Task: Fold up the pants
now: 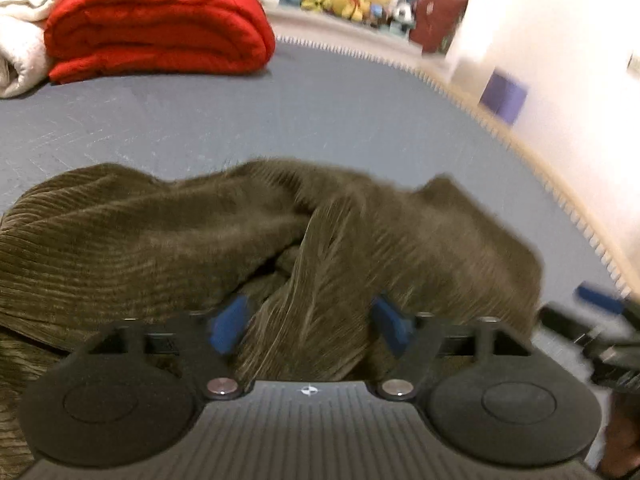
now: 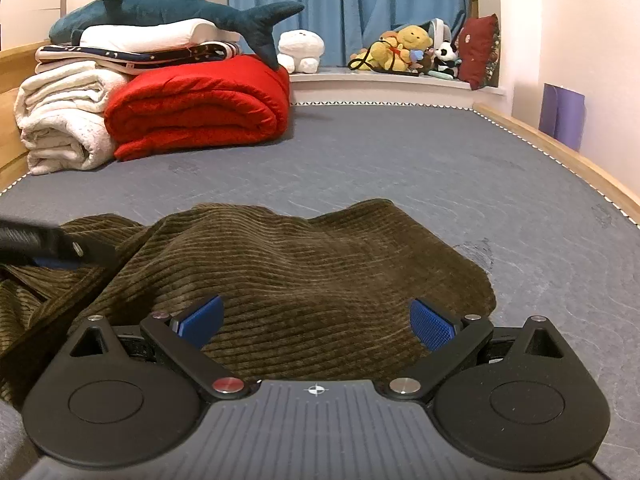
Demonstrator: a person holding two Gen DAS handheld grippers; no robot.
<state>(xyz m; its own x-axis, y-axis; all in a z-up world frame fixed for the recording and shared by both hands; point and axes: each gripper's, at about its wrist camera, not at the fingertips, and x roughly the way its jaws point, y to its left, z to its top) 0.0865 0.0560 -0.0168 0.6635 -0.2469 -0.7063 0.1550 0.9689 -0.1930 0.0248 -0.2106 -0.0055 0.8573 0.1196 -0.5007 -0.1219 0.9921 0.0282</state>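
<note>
Olive corduroy pants (image 2: 280, 272) bunched on the grey mattress (image 2: 400, 160), long axis running 9 to 3 o'clock: left gripper (image 1: 310, 320), fingers apart astride a raised fold at 12 o'clock, lies nearer; right gripper (image 2: 316, 322) gapes wide over flat cloth

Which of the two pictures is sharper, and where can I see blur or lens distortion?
The right wrist view is sharper: the ribs of the pants are crisp. The left wrist view is motion-blurred, smearing the pants and the blue pads of the left hand-held gripper. Both views are fisheye; the bed edge curves strongly in the left one.
</note>
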